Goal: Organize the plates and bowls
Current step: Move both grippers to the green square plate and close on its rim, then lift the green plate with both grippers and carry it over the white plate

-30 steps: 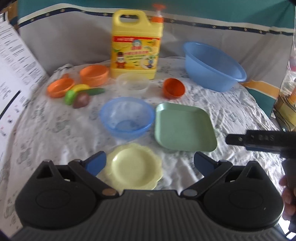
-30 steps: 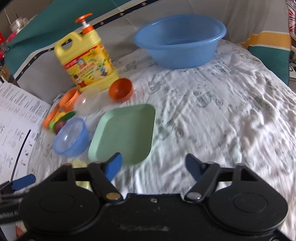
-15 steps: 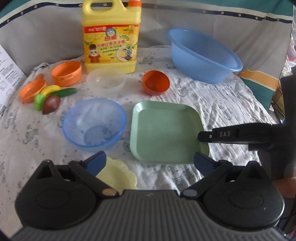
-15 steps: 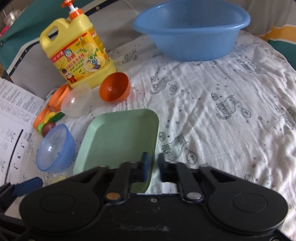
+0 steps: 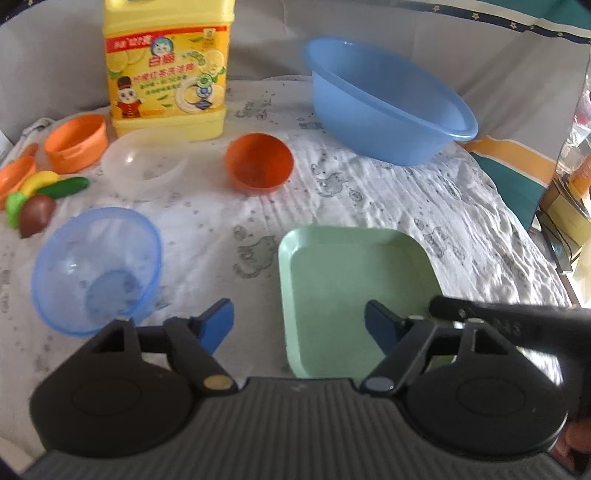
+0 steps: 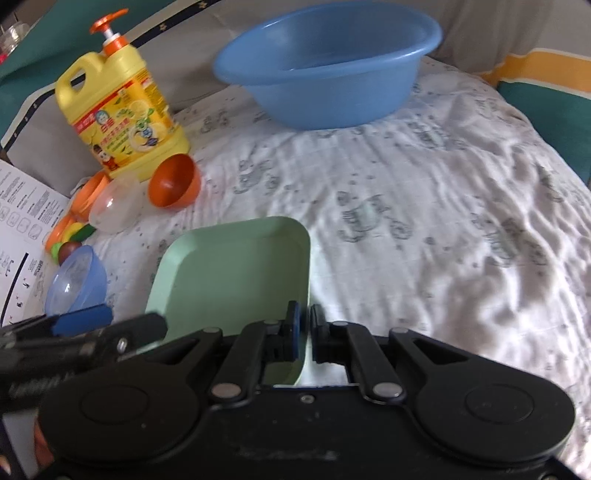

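- Wrinkled white cloth (image 6: 424, 229) printed with small grey cats covers the tabletop, with grey and teal fabric hanging behind it.
- Near the front lies the square green plate (image 5: 354, 291), matte, with rounded corners and a raised rim; it sits flat on the cloth between the two tongs.
- Right tongs (image 6: 303, 328) point steeply down and are clamped on the plate's right rim, one blue pad inside the rim and one outside.
- Left tongs (image 5: 299, 325) also tilt downward and are closing; the plate's left edge lies between the blue pads, which do not press on it.
- Left of the plate sits a translucent blue bowl (image 5: 96, 269), round and glossy.
- Farther back are a clear plastic bowl (image 5: 144, 162), a deep orange bowl (image 5: 258, 162) tipped toward the camera, and a shallow orange dish (image 5: 75, 142).
- Toy fruit and vegetables (image 5: 37, 199) are heaped at the far left.
- At the rear stand a yellow dish-soap jug (image 5: 166, 66) and a big smooth blue basin (image 5: 388, 99).
- Only the right wrist view shows the jug's orange pump (image 6: 109, 29) and a printed paper sheet (image 6: 18, 229) at the left edge.
- Only the left wrist view shows the right tongs' black finger reaching over the plate's corner, with part of a hand (image 5: 570, 439) behind it.
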Demonstrator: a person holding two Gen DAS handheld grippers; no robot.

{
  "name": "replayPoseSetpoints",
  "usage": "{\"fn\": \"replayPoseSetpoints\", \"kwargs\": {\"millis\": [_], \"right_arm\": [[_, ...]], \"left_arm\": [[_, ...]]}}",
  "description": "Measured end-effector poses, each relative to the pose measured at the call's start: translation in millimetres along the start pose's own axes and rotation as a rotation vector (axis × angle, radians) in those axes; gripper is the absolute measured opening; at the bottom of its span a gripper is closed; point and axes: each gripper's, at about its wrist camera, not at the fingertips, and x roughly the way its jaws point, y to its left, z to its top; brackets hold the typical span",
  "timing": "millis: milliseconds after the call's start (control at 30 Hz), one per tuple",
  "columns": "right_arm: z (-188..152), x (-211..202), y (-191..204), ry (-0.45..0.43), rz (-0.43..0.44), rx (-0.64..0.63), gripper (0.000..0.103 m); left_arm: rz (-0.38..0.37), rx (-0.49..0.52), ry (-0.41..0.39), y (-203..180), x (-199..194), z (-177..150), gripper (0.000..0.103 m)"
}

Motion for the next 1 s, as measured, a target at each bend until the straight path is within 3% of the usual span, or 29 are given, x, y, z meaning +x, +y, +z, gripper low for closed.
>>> {"fn": "replayPoseSetpoints", "kwargs": {"millis": [67,133,233,367,533,733,1000], "right_arm": [[0,0,-3,0.004,0.014,0.011,0.006],[1,2,-5,0.002,0.02,0.021,0.006],[0,2,-8,-0.007,0.034,0.036,0.008],[0,4,-9,-0.026,0.044,0.046,0.01],[-3,4,-2,-0.063,0.05,0.038,0.02],[-11,6,21,-0.102,-0.042,-0.051,0.022],[-12,-6,27,-0.096,-0.04,-0.039,0.025]], "left_arm": [[-0.003,0.009,0.006,-4,9,4,0.066],[-0.006,0.025,0.02,-8,16,6,0.051],[-0.022,0.02,0.042,-7,22,7,0.042],[-0.017,0.032,0.043,-7,25,4,0.04],[-0.007,0.046,0.046,-8,27,1,0.043],[0.03,0.102,0.032,-20,26,-3,0.041],[0.04,0.086,0.035,-18,17,-4,0.039]]}}
